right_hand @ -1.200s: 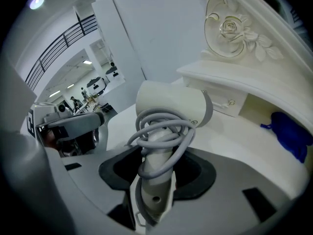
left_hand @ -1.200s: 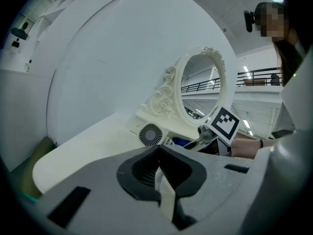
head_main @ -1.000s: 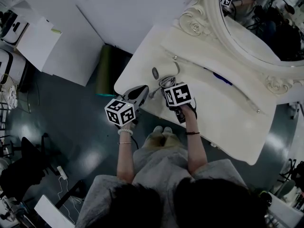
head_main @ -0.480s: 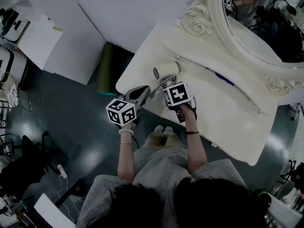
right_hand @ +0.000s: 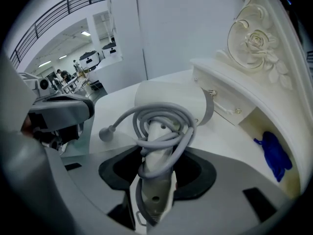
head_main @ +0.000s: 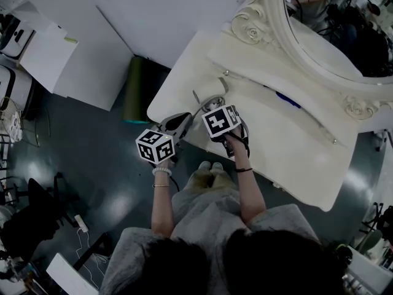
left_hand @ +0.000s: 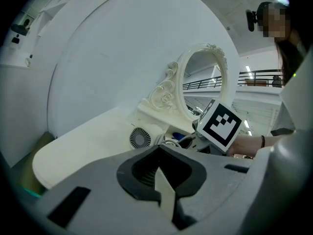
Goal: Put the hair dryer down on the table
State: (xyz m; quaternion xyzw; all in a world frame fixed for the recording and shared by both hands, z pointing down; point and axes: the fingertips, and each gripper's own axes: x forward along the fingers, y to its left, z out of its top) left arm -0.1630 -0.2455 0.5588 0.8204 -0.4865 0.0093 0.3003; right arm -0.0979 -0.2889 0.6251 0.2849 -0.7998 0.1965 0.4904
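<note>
A white hair dryer (right_hand: 168,99) with a grey rear end has its grey cord wound round the handle. My right gripper (right_hand: 155,185) is shut on that handle, and the barrel points away toward the wall. In the head view the hair dryer (head_main: 207,98) hangs low over the left end of the white dressing table (head_main: 295,146); whether it touches the top is unclear. Its round rear grille (left_hand: 140,138) faces my left gripper (left_hand: 164,192), which is shut with nothing in it. My left gripper (head_main: 177,124) hovers at the table's front left edge, beside my right gripper (head_main: 215,106).
An ornate white mirror (head_main: 319,35) stands at the back of the table. A blue object (right_hand: 274,155) lies in the niche under the raised shelf with its small drawer (right_hand: 220,102). A green bin (head_main: 135,91) stands on the floor left of the table.
My right gripper has shifted slightly left with the hair dryer in it. The left gripper has barely moved.
</note>
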